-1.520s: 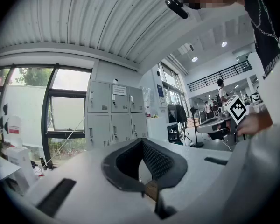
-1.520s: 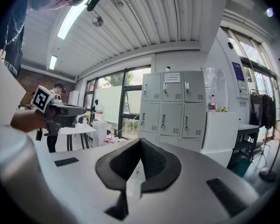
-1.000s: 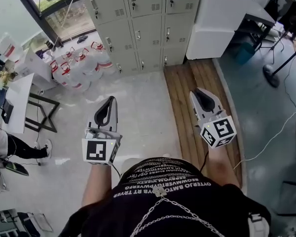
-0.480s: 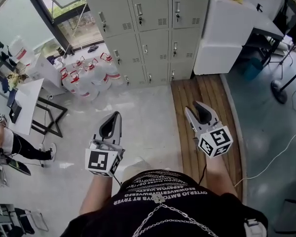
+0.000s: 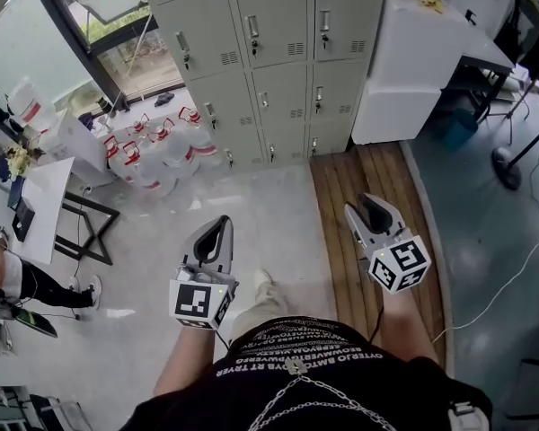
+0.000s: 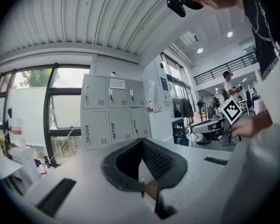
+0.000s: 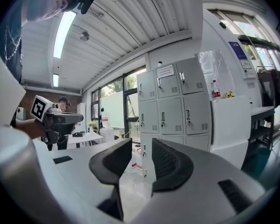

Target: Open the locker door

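no readable text, shirt print (image 5: 292, 335) illegible

Water jugs (image 5: 157, 155) — white cabinet (image 5: 418, 61) — wooden planks (image 5: 359, 173)

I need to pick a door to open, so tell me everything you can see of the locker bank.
The locker bank looks like pale grey painted metal, three columns wide and several rows tall, standing upright against the wall. Each door carries a small vertical handle and a slotted vent. Every visible door is shut. A paper notice is on the top middle door. A white cabinet stands close at its right side; water jugs sit on the floor by its lower left.
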A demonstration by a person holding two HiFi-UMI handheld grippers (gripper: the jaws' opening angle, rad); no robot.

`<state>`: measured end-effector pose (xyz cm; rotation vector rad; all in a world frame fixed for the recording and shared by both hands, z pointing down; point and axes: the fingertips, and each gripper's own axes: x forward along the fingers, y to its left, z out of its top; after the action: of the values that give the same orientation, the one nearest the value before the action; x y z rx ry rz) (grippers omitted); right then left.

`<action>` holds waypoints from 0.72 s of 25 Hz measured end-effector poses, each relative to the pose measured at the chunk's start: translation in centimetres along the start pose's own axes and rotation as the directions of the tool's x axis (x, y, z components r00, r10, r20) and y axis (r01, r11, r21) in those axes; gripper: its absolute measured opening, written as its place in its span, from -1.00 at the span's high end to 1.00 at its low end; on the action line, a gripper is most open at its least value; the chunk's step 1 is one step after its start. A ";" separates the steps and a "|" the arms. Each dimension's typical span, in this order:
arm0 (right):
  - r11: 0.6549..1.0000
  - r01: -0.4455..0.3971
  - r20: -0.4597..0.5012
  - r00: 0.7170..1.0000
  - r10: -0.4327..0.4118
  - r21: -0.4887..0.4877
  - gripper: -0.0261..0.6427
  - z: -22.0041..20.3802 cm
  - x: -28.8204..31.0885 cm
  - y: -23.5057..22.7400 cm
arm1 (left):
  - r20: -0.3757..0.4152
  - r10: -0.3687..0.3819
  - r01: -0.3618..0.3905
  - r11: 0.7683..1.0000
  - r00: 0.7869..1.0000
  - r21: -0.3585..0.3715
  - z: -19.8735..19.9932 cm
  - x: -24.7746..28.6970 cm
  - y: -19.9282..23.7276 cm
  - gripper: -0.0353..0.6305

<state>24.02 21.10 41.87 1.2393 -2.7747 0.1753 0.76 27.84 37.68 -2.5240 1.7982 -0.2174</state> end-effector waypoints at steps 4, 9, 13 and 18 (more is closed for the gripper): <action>1.000 0.009 -0.004 1.000 -0.009 -0.007 0.58 0.8 2.8 -0.1 | -0.020 -0.020 0.020 1.000 1.000 -0.005 -1.0 2.4 2.7 0.90; 1.000 0.017 -0.010 1.000 -0.017 -0.020 0.58 2.5 7.9 -0.6 | 0.044 -0.026 0.026 1.000 0.999 0.011 0.6 5.5 7.0 0.90; 0.999 0.010 -0.012 1.000 -0.011 -0.037 0.58 4.0 12.2 -0.3 | 0.077 -0.027 0.025 0.999 0.997 0.027 1.4 7.0 10.9 0.90; 0.999 0.017 -0.005 1.000 -0.017 -0.050 0.58 5.8 17.0 0.4 | 0.088 -0.025 0.023 1.000 0.996 0.015 0.9 8.5 15.6 0.90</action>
<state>12.12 8.03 38.37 1.2481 -2.7456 0.1063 -10.98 14.65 35.86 -2.5043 1.7290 -0.1170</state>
